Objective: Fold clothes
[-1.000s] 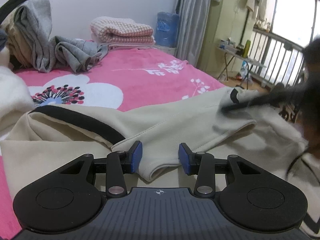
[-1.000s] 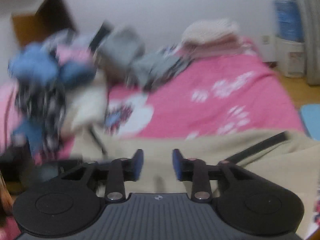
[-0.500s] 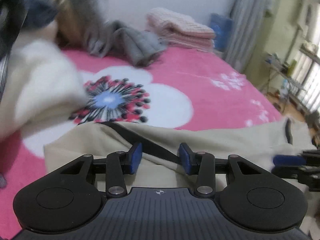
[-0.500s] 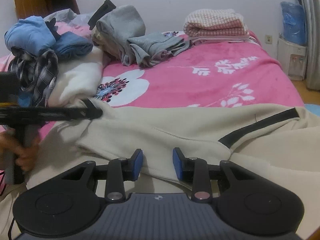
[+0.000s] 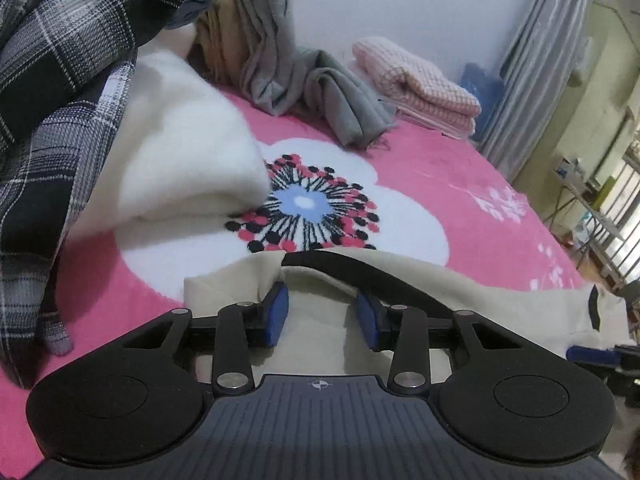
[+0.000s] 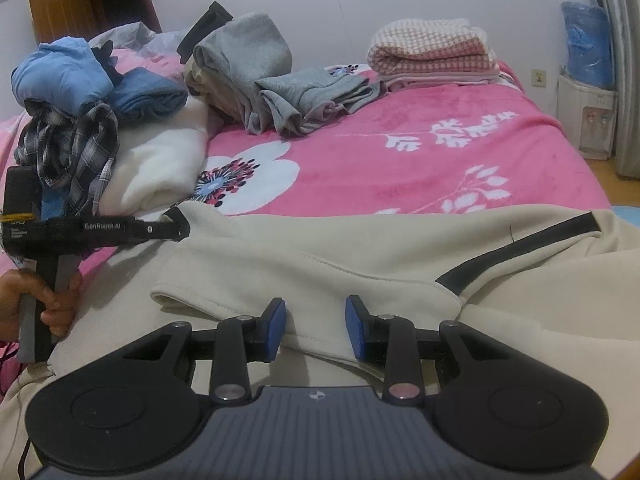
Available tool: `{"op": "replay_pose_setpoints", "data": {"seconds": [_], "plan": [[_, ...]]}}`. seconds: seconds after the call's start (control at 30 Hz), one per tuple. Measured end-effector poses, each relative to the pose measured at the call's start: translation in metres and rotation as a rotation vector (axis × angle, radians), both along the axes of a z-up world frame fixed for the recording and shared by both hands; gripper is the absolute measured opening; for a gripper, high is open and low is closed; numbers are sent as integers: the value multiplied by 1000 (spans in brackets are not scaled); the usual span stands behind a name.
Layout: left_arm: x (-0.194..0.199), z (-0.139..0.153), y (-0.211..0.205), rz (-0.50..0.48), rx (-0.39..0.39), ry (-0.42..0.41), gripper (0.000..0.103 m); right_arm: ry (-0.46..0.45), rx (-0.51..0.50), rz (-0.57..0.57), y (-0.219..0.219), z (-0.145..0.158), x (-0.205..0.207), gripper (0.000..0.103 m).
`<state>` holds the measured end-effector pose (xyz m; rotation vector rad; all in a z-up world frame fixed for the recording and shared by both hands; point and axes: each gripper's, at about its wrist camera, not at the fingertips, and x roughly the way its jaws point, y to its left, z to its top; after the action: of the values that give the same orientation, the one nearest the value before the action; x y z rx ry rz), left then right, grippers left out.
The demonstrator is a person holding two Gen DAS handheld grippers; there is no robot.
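Beige black-trimmed garment [image 6: 320, 248] lies rumpled; left claw [image 5: 322, 316] and right claw [image 6: 315, 328] gape.

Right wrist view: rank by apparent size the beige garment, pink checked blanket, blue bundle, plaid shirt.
1. beige garment, by far the largest, though nearest the camera.
2. pink checked blanket, farthest back, so likely bigger than it looks.
3. blue bundle and plaid shirt: alike, not ranked.

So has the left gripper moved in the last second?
Yes. The left gripper has swung left, from the beige garment's middle to its black-trimmed end beside the flower print.
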<state>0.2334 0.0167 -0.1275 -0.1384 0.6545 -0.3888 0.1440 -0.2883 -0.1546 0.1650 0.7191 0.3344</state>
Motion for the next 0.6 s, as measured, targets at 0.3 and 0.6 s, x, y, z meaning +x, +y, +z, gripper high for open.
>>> {"op": "replay_pose_setpoints", "data": {"seconds": [0.3,0.6], "plan": [[-31,18,-15,90,75,-121,41,-9,4,-4,0,-2,-1,34],[-71,-4,-82,-302,220,-128,43,-3,2,-15,2,1,-1,34]]}}
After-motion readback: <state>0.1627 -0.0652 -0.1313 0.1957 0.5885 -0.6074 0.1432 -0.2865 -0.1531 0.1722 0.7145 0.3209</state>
